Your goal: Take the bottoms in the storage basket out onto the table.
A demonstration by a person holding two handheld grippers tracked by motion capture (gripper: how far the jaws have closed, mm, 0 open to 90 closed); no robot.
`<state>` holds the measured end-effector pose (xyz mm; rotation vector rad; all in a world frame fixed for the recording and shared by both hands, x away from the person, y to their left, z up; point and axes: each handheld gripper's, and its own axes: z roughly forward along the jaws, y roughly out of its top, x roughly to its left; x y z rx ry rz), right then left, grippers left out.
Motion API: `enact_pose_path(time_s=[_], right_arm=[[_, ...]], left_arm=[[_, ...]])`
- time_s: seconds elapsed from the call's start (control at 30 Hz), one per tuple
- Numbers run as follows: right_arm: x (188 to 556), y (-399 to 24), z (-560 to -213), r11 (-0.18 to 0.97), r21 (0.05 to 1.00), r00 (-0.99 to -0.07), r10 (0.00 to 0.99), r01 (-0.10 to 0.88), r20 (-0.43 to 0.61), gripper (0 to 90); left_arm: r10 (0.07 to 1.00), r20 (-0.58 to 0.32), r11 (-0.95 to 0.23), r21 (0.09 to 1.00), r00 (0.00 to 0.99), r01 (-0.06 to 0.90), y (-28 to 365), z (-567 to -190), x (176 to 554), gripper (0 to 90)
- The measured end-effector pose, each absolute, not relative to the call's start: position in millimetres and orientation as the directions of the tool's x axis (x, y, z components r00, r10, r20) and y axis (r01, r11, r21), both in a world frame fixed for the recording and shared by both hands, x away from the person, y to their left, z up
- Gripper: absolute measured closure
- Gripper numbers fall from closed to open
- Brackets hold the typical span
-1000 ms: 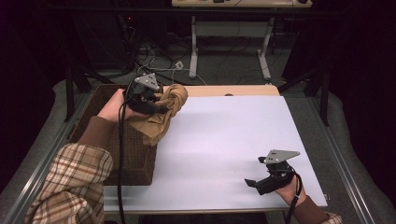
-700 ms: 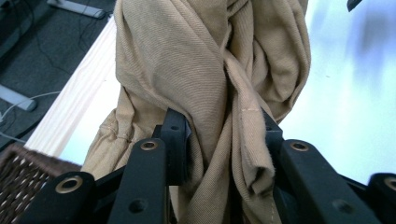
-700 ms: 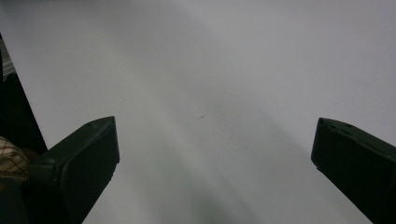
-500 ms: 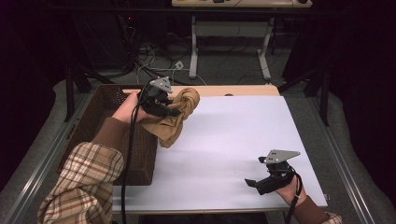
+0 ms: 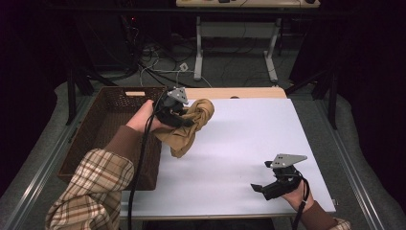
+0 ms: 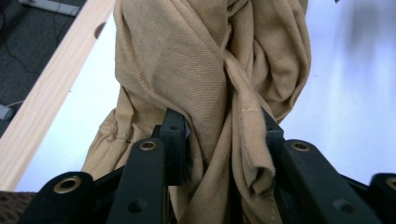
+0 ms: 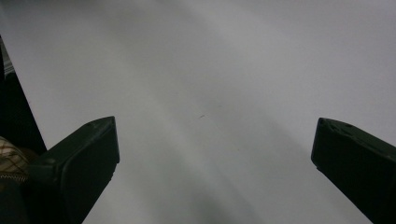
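A bunched tan cloth (image 5: pixel 189 127) hangs over the left edge of the white tabletop (image 5: pixel 249 139), held up by my left gripper (image 5: pixel 184 119), which is shut on it. In the left gripper view the cloth (image 6: pixel 210 70) fills the gap between the two black jaws, whose pads press into its folds around my left gripper (image 6: pixel 226 135). My right gripper (image 5: pixel 261 188) rests low at the table's front right, open with nothing between its jaws. The right gripper view looks along my right gripper (image 7: pixel 215 154) at bare white tabletop (image 7: pixel 210 70).
A dark wicker basket (image 5: pixel 107 127) stands at the table's left, beside the cloth. A wooden strip (image 5: pixel 239 92) runs along the table's far edge. Cables and a stand's legs (image 5: pixel 234 52) lie on the floor beyond.
My left gripper has carried the cloth rightward from above the basket toward the white tabletop. The right gripper has stayed where it was.
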<state>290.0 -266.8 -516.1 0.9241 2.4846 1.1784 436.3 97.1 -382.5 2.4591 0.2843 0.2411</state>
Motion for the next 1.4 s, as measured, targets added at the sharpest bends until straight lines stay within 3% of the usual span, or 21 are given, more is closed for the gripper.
enact_pose_path(time_s=[1.13, 1.23, 1.4], right_arm=[[290.9, -266.4, -517.4, 0.477, 0.758, -0.771, 0.635, 0.444, 0.052, 0.7], [290.9, -266.4, -517.7, 0.478, 0.755, -0.769, 0.637, 0.449, 0.054, 0.7], [291.2, -267.0, -518.1, 0.478, 0.753, -0.768, 0.637, 0.452, 0.056, 0.7]], left_arm=[[0.211, 0.082, -0.856, 0.496, 0.974, 0.144, 37.7, -427.8, 423.0, 61.7], [0.224, 0.068, -0.850, 0.503, 0.972, 0.160, 31.1, -431.6, 423.2, 59.1], [0.249, 0.065, -0.856, 0.481, 0.966, 0.188, 21.6, -438.8, 420.7, 43.1]])
